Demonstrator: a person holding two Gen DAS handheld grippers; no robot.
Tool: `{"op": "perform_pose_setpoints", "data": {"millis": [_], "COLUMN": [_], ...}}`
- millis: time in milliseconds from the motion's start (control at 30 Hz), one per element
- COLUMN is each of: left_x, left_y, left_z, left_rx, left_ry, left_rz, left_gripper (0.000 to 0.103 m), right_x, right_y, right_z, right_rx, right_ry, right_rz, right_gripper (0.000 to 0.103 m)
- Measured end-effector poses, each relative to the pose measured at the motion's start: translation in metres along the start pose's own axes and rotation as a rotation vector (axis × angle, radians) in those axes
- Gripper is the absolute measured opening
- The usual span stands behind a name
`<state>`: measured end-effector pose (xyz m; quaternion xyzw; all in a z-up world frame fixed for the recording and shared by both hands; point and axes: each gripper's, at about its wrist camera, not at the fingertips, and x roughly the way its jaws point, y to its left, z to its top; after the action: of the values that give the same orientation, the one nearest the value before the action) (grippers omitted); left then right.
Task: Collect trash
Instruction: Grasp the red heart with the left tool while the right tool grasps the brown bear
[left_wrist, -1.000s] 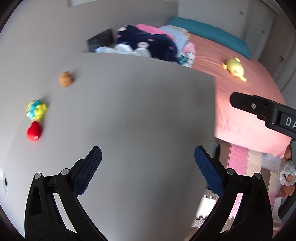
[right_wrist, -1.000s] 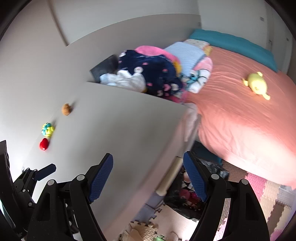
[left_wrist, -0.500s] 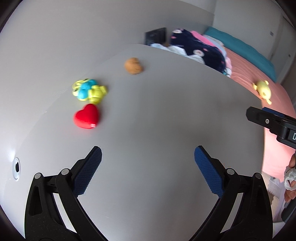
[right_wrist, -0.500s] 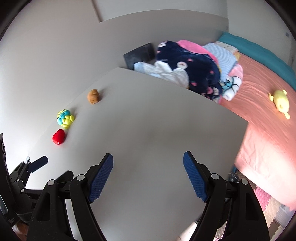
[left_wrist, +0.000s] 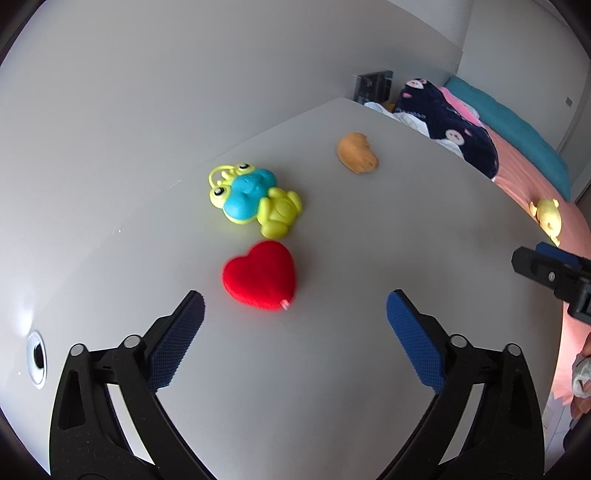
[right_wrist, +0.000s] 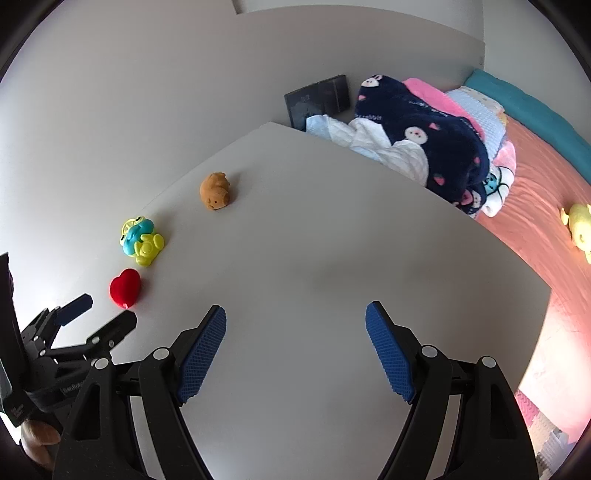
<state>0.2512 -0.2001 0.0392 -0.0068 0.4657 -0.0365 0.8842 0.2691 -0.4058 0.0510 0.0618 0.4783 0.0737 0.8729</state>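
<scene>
Left gripper, fingers spread and just narrowing, is held empty near red heart; right gripper is spread, empty, above table.

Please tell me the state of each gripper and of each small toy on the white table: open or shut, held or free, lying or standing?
Left gripper: open, nothing between its jaws, which have just been closing a little.
Right gripper: open, empty.
Red heart: lying free on the table.
Frog toy: lying free.
Brown plush: lying free.
</scene>
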Motion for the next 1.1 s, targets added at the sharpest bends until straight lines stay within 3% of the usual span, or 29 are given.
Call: {"op": "perform_pose_setpoints", "data": {"millis": [167, 333, 833, 1100], "left_x": [0.016, 0.028, 0.034, 0.034], "left_y": [0.011, 0.016, 0.025, 0.029], "left_z": [0.007, 0.010, 0.016, 0.016], "left_rx": [-0.001, 0.008, 0.010, 0.006], "left_ry": [0.020, 0.032, 0.000, -0.008], "left_rz": [-0.016, -0.031, -0.054, -0.075], "left_gripper": [0.079, 0.048, 0.048, 0.048], "right_x": [0.016, 0.032, 0.092, 0.128], "right_y": [0.011, 0.018, 0.071, 0.094], "right_z": [0.014, 0.029, 0.076, 0.097], "right_rx": [-0.010, -0.002, -0.132, -0.200], "right_ry": [0.005, 0.003, 0.011, 0.047], "right_rz": [-0.003, 0.008, -0.030, -0.074], "right_gripper": [0.079, 0.079, 0.078, 0.056]}}
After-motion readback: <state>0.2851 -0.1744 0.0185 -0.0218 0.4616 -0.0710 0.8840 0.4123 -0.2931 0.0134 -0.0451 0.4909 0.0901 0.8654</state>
